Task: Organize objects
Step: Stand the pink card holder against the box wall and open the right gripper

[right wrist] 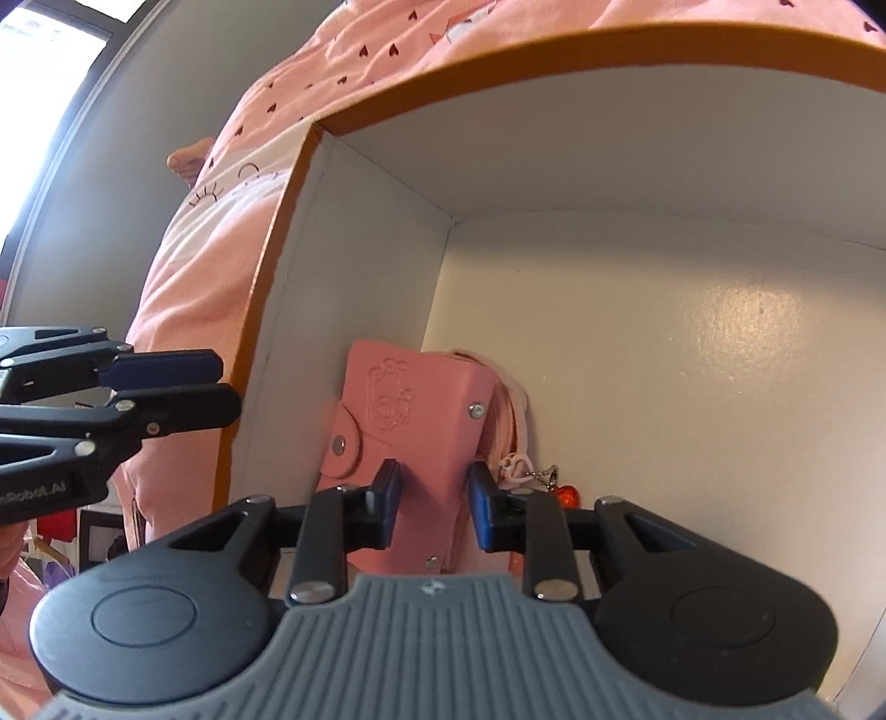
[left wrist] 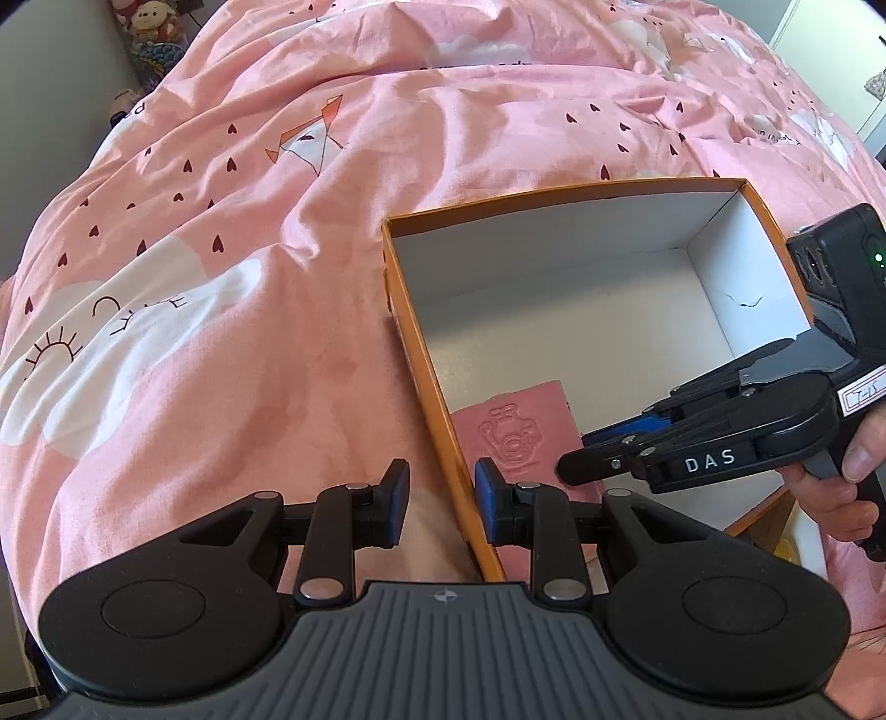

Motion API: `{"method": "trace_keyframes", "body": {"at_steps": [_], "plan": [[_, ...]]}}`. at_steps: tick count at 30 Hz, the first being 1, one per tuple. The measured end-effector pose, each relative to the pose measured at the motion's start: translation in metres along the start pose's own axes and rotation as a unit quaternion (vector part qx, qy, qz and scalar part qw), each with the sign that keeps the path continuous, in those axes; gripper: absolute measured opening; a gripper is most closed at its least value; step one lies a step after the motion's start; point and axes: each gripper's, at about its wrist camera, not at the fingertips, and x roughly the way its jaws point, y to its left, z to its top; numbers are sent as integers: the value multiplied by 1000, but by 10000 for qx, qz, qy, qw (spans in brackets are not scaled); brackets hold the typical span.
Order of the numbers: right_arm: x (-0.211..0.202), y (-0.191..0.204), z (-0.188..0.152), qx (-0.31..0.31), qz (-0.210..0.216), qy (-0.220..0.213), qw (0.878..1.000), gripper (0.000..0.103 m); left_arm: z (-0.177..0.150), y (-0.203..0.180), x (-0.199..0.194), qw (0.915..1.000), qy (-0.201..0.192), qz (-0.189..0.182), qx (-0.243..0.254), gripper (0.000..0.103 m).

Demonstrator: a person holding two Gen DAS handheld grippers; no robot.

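An orange cardboard box [left wrist: 421, 354] with a white inside lies open on the pink bedspread. A pink wallet [left wrist: 518, 426] with an embossed figure lies in the box's near left corner. My left gripper [left wrist: 442, 498] is open, its jaws straddling the box's left wall without gripping it. My right gripper [right wrist: 432, 501] reaches inside the box; its blue pads [right wrist: 480, 509] sit on both sides of the pink wallet [right wrist: 410, 421], with a small gap showing on the right. In the left wrist view the right gripper [left wrist: 581, 465] hangs over the wallet.
The pink bedspread [left wrist: 249, 277] with hearts and clouds covers the bed around the box. A small red charm on a chain [right wrist: 565, 493] lies by the wallet. Plush toys [left wrist: 149, 27] stand at the far left. White furniture [left wrist: 830, 55] stands at the far right.
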Motion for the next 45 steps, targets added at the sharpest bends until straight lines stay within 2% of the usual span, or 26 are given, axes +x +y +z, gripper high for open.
{"method": "trace_keyframes", "body": {"at_steps": [2, 6, 9, 11, 13, 15, 19, 25, 27, 31, 35, 39, 43, 45], "plan": [[-10, -5, -3, 102, 138, -141, 9998, 19, 0, 0, 0, 10000, -6, -4, -7, 31], [-18, -17, -7, 408, 596, -239, 9971, 17, 0, -3, 1, 10000, 1, -39, 29, 31], [-13, -26, -8, 572, 725, -231, 9955, 21, 1, -7, 1, 10000, -13, -54, 50, 31], [-7, -30, -7, 716, 744, -212, 9944, 29, 1, -9, 1, 10000, -19, -64, 54, 31], [4, -34, -8, 842, 640, -65, 9944, 29, 2, -10, 1, 10000, -15, -68, 49, 31], [12, -34, -10, 977, 713, 147, 9925, 33, 1, -12, 2, 10000, -11, -80, 42, 31], [10, -22, -10, 587, 500, 219, 9968, 29, 1, -13, 2, 9999, 12, -94, 32, 31], [-12, -19, 0, 56, 813, 529, 9953, 18, 0, -13, 1, 9999, 10, -100, 27, 31], [-14, -17, 6, -166, 670, 641, 9956, 18, 0, -14, 1, 10000, 11, -82, 15, 31], [2, -19, 12, -49, 636, 988, 9931, 19, 0, -15, 1, 10000, 13, -93, 21, 31], [14, -16, 8, -163, 463, 1032, 9934, 20, 0, -18, 1, 9999, 15, -117, 57, 31], [7, -12, -1, -372, 331, 826, 9953, 24, 0, -19, -1, 9998, -79, -160, 57, 32], [-12, -3, -7, -602, 107, 491, 9969, 40, -1, -18, -3, 9998, -105, -157, 2, 36], [-20, -4, -7, -616, 40, 393, 9973, 40, -2, -16, -2, 9998, -95, -160, -37, 36]]}}
